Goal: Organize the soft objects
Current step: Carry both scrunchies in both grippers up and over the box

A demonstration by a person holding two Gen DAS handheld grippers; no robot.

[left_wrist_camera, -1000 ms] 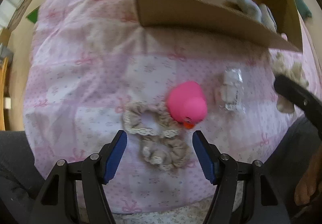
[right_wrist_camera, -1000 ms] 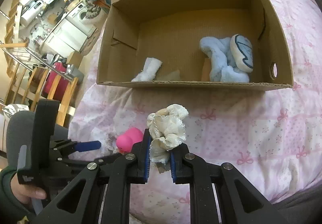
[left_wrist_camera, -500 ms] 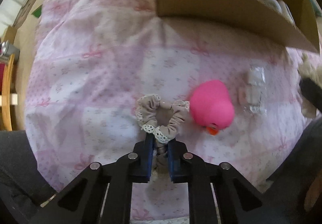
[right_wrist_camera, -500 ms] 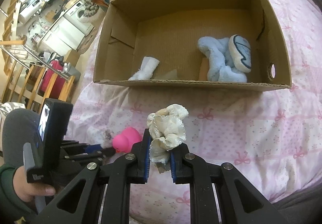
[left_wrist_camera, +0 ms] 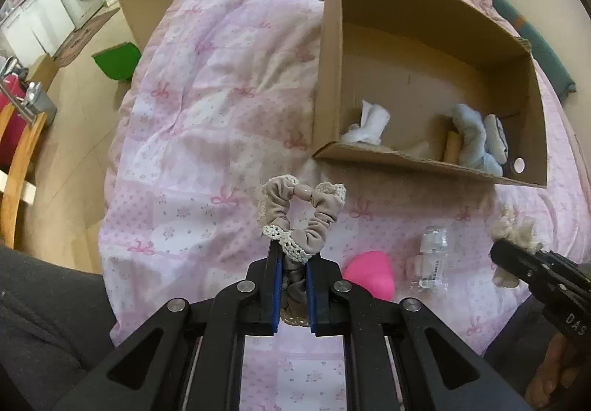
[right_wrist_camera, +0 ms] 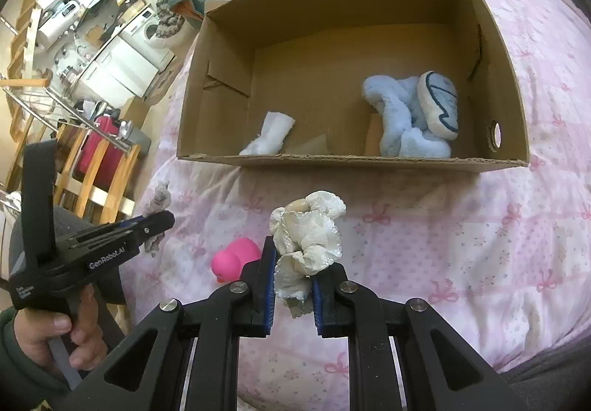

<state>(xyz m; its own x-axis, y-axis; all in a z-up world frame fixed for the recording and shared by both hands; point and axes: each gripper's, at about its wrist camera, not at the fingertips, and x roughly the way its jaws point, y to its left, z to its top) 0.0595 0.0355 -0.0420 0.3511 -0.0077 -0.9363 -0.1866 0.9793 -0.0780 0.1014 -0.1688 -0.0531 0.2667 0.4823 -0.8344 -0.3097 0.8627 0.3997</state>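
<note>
left gripper (left_wrist_camera: pixel 291 294): clamped on the beige lace-trimmed scrunchie (left_wrist_camera: pixel 301 217), pinched only at its lower edge, so most of the loop sticks out loose past the tips

right gripper (right_wrist_camera: pixel 293 294): closed on the white scrunchie (right_wrist_camera: pixel 308 239), fabric bunched between the blue pads, held off the quilt

cardboard box (right_wrist_camera: pixel 369 161): open, on the far side of the pink quilt (right_wrist_camera: pixel 461 244); a light blue plush toy (right_wrist_camera: pixel 406 119) sits at its right end, a small white cloth (right_wrist_camera: pixel 271 135) near the left

risk, grip: honestly that beige one could slide out, it's a thin bite on stretchy fabric

risk, box wall: the near wall stands between both loads and the inside, so a low carry probably snags the dangling loop on the rim

risk, leftovers: pink rubber duck (left_wrist_camera: pixel 369 276) and a small clear plastic packet (left_wrist_camera: pixel 432 255) lie on the quilt near the grippers, easy to knock
</note>
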